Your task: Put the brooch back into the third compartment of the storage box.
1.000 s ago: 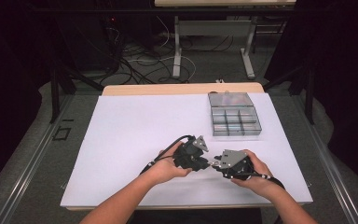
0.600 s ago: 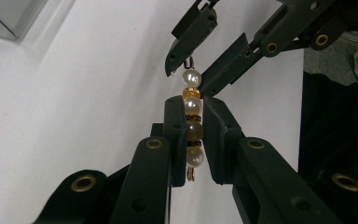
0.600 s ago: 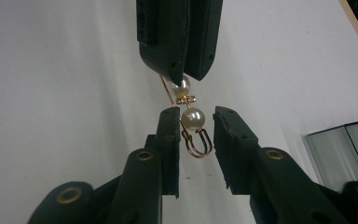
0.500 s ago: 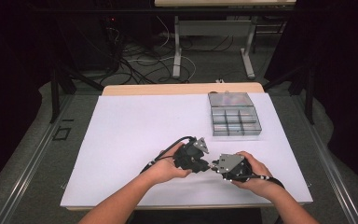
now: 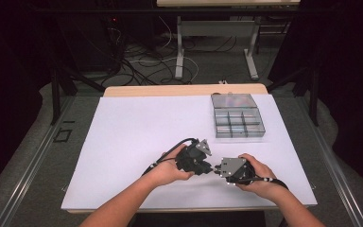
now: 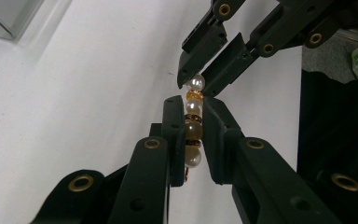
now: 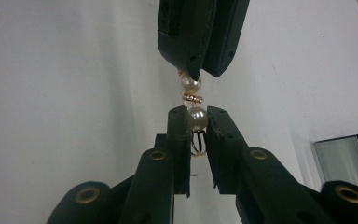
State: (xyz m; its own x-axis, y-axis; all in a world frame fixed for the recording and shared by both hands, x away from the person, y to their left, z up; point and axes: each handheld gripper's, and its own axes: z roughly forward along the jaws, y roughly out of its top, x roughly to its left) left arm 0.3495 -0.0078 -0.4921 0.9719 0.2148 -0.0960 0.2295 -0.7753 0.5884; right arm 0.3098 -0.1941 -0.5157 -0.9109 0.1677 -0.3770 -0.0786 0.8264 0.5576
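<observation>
While the short strand of white pearl beads with small gold spacer rings (image 6: pixel 192 122) hangs between the two tools, it is held from both ends, just above the white tabletop (image 5: pixel 137 127). In the left gripper view, the left tongs (image 6: pixel 189 122) are clamped on the lower part of the strand, with several pearls pressed between the black pads. The right tongs (image 6: pixel 193 85) come in from about 1 o'clock and pinch the top pearl. In the right gripper view the same is seen from the other end: the right tongs (image 7: pixel 197 117) are clamped on one pearl with a thin gold wire loop below it, and their jaws have just been closing onto it. The left tongs (image 7: pixel 192 74) hold the far end at 12 o'clock.

In the high view both hands meet near the front edge of the tabletop, at about 6 o'clock, the left gripper (image 5: pixel 207 166) and the right gripper (image 5: pixel 217 169) tip to tip. The clear plastic box with small compartments (image 5: pixel 237 116) stands well apart, at about 1 o'clock from the hands.

I judge that the step in hand is a handover or a joint hold of the strand. The next move probably calls for one pair of tongs to release slowly while the other keeps its firm pinch, because the round pearls can slip easily.
</observation>
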